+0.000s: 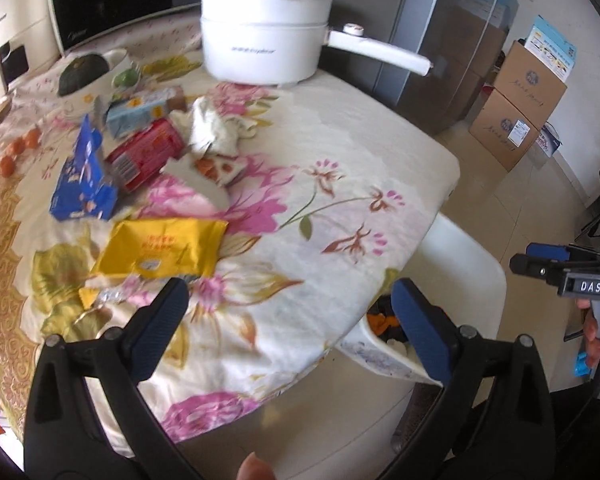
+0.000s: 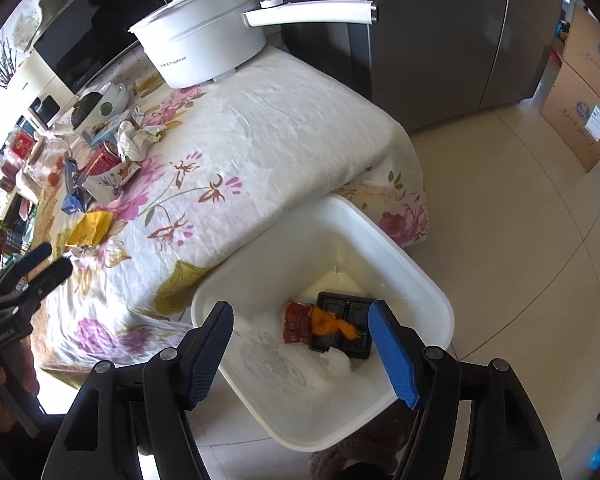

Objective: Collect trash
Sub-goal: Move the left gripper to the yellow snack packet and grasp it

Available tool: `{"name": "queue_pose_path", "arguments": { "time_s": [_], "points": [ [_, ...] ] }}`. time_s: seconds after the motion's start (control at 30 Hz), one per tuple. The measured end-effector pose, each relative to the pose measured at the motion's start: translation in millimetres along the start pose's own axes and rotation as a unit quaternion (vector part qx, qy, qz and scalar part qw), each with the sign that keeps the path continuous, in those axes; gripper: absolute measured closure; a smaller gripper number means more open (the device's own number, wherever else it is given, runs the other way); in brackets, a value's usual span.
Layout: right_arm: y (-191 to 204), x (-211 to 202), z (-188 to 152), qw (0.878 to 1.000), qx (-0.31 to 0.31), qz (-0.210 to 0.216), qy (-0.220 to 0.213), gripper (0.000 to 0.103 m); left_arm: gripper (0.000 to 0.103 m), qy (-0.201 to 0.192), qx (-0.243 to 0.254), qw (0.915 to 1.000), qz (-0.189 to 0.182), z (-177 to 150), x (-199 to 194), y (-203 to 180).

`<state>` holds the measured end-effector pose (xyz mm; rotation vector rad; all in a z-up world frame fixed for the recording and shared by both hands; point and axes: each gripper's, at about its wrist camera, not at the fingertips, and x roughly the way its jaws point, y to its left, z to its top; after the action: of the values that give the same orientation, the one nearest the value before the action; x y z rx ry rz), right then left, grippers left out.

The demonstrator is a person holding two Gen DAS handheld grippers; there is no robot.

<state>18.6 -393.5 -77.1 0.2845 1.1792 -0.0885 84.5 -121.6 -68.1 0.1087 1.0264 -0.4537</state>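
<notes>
Yellow wrapper (image 1: 162, 250) just beyond open left tongs (image 1: 290, 330), right tongs (image 2: 302, 350) over bin (image 2: 440, 300)

floral-clothed table (image 1: 340, 152) holds white pot (image 1: 268, 44), yellow packet (image 1: 164, 250) (flat), blue box (image 1: 84, 178).

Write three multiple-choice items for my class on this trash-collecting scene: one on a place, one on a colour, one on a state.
1. Where does the white bin stand?
A. On the table
B. On the floor by the table's corner
C. Beside the cardboard boxes

2. What colour is the flat wrapper nearest the left claw?
A. Yellow
B. Green
C. Black

3. How is the right claw?
A. Shut on a carton
B. Shut, holding nothing
C. Open, holding nothing

Key: 1 B, its rim sits below the tablecloth's edge; 2 A, yellow wrapper just ahead of the fingers; 3 C, fingers spread over the bin.
</notes>
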Motion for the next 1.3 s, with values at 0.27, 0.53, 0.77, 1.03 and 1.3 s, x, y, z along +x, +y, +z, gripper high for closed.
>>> {"name": "queue_pose_path", "arguments": {
  "time_s": [0.27, 0.53, 0.77, 1.03, 1.3],
  "points": [
    [28.3, 6.1, 9.9, 1.000, -0.019, 0.006, -0.006, 0.031, 0.002, 0.003, -0.035, 0.9993, 0.013, -5.1, -15.5, 37.4],
    [62.8, 16.2, 23.7, 0.999, -0.040, 0.014, -0.012, 0.030, 0.002, -0.004, -0.074, 0.9968, 0.032, -7.7, -28.8, 75.0],
    [101.4, 28.4, 39.2, 0.997, -0.071, 0.020, -0.012, 0.025, 0.002, -0.013, -0.099, 0.9938, 0.049, -3.5, -35.6, 105.1],
    [144.7, 38.5, 56.0, 0.994, -0.104, 0.026, -0.015, 0.023, 0.002, -0.012, -0.139, 0.9886, 0.056, 5.3, -33.7, 135.3],
    [170.3, 56.1, 71.5, 0.993, -0.112, 0.026, -0.008, 0.022, 0.002, 0.033, -0.156, 0.9838, 0.082, 6.5, -2.9, 165.5]
  ]
}}
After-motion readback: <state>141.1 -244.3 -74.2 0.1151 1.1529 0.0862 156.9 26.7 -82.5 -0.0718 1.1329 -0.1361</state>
